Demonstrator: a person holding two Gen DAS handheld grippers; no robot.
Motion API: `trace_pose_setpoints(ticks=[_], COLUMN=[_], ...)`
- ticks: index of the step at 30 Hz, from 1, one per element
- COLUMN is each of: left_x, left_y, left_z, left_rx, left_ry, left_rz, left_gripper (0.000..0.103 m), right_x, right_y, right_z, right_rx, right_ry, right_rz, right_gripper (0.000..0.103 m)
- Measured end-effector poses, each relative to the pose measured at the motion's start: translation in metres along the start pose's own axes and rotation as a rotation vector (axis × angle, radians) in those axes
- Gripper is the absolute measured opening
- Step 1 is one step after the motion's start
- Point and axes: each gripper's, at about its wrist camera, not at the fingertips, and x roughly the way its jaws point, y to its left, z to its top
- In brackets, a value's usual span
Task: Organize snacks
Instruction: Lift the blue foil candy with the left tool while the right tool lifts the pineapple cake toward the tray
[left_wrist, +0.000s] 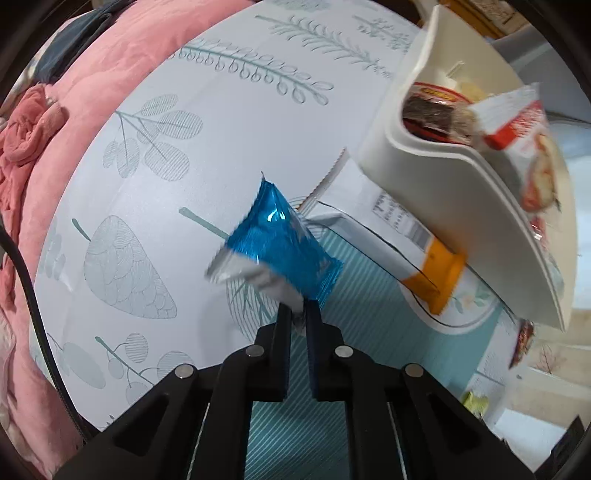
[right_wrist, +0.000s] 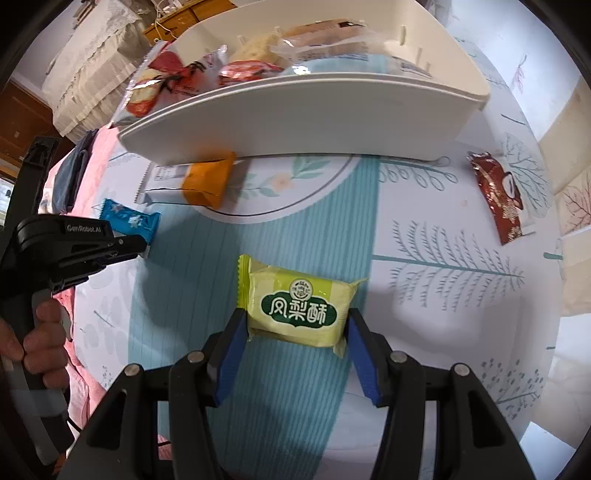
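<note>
I have the left gripper (left_wrist: 298, 314) pinched tight on the crimped end seal of the blue foil snack packet (left_wrist: 280, 240), and I took it by that flat edge because it is the thinnest, firmest part to bite; the body of the packet hangs free beyond the jaws, tilted, and looks lifted off the leaf-patterned tablecloth (left_wrist: 147, 177). My right gripper (right_wrist: 295, 332) stands about half open, its blue pads (right_wrist: 232, 347) pressed against the two short sides of the yellow-green pineapple cake packet (right_wrist: 299, 306), a wide grip because the cake inside is a block and I would rather hold its flanks than crush its top. Both are meant for the white storage bin (right_wrist: 295, 114), which already holds several wrapped snacks and sits just beyond the packets. An orange-and-white packet (right_wrist: 192, 181) lies with one end tucked under the bin's near wall, and a dark red packet (right_wrist: 498, 195) lies well apart at the right; I judge those two come next.
</note>
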Motion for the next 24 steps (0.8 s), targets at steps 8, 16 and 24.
trace_pose_setpoints(ticks=[8,16,24], left_x=[-0.044,-0.083,-0.068], left_y=[0.003,0.006,0.019], left_z=[-0.009,-0.010,0.000], left_rx=[0.096,0.137,0.110], left_ry=[-0.088,-0.129,-0.039], left_rz=[-0.072,-0.117,-0.055], left_gripper=[0.004,0.003,0.009], right_x=[-0.005,-0.020,-0.047], right_y=[0.018,0.038,0.049], right_z=[0.010,0.023,0.041], right_rx=[-0.026,-0.049,-0.067], right_ry=[-0.026,-0.081,-0.173], right_rz=[0.041,0.072,0.065], right_gripper=[0.054,0.054,0.054])
